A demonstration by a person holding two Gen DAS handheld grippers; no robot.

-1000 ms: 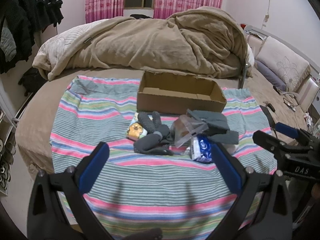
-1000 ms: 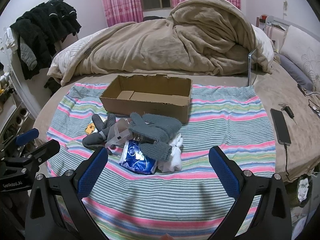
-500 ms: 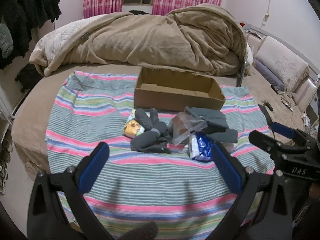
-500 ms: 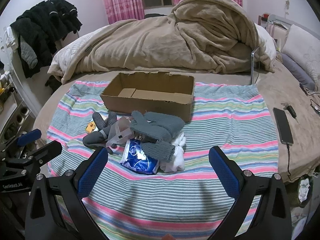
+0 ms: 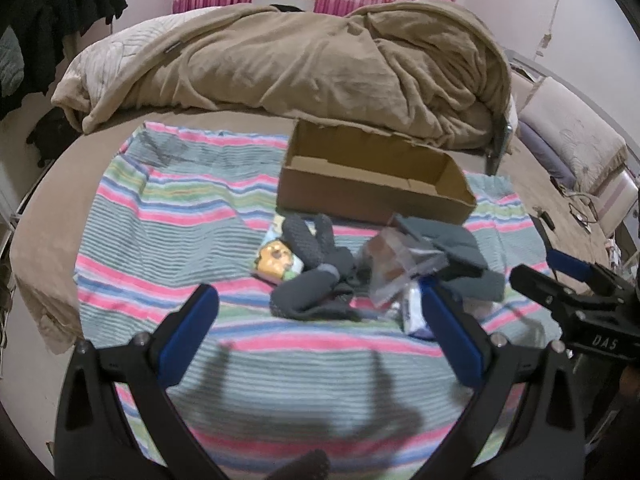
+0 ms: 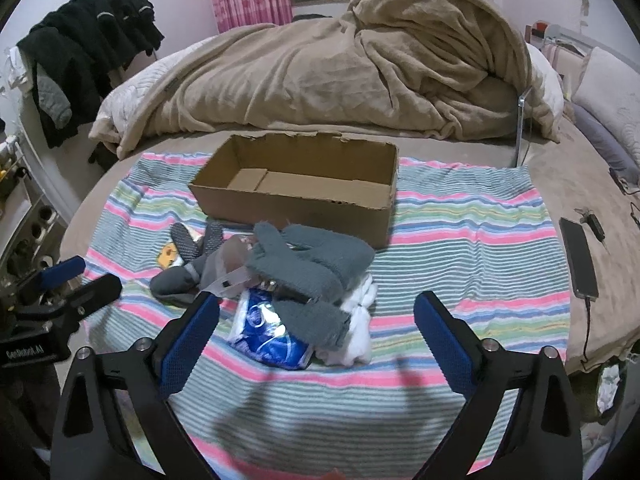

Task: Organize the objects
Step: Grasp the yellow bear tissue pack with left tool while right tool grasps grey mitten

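Nothing sorted yet: cardboard box (image 6: 296, 184) empty beyond the pile of gloves (image 6: 308, 268), left gripper (image 5: 320, 316) and right gripper (image 6: 316, 316) both wide, holding nothing.

bed (image 6: 560, 160) | striped cloth (image 6: 460, 240), tan blanket (image 6: 320, 60), phone (image 6: 580, 260)

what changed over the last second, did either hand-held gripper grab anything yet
Nothing was grabbed. Both the left hand-held gripper and the right hand-held gripper have moved closer to the pile in front of the cardboard box, staying open and empty. The dark grey gloves, blue packet and box lie as before.
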